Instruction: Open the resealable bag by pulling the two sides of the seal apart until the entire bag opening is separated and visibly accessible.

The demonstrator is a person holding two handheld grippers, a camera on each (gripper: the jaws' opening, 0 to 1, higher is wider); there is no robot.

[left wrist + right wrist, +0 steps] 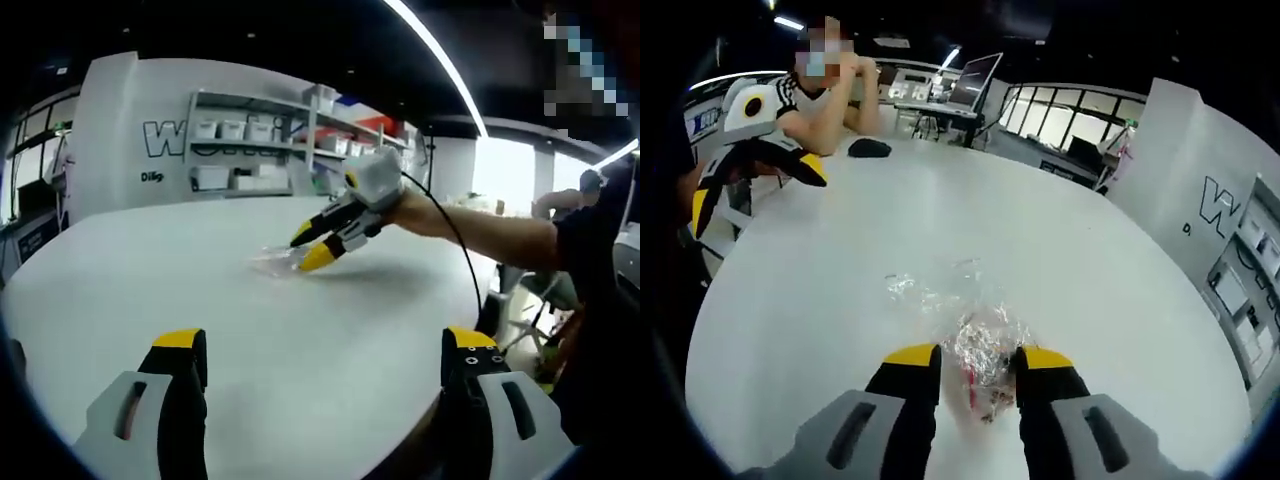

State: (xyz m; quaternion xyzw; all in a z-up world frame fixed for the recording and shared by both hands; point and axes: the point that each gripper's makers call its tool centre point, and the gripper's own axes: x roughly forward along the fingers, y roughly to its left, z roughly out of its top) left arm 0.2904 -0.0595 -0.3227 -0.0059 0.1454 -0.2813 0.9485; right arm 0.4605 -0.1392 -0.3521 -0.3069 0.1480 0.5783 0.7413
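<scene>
On the white table (1120, 300), right tool (980, 362) clenched on clear bag (975, 335), left tool (325, 345) released, held well back

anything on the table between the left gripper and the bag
Nothing visible does. In the left gripper view, bare white table lies between the open left gripper and the clear bag, where the right gripper already sits.

1. The left gripper (325, 350), grey-bodied with yellow-tipped black jaws, had its jaws spread wide apart, with nothing between them.
2. The right gripper (976, 362), of the same make, had its jaws set close together.
3. A bare forearm (470, 228) extended behind the right gripper, its hand wrapped around the body.
</scene>
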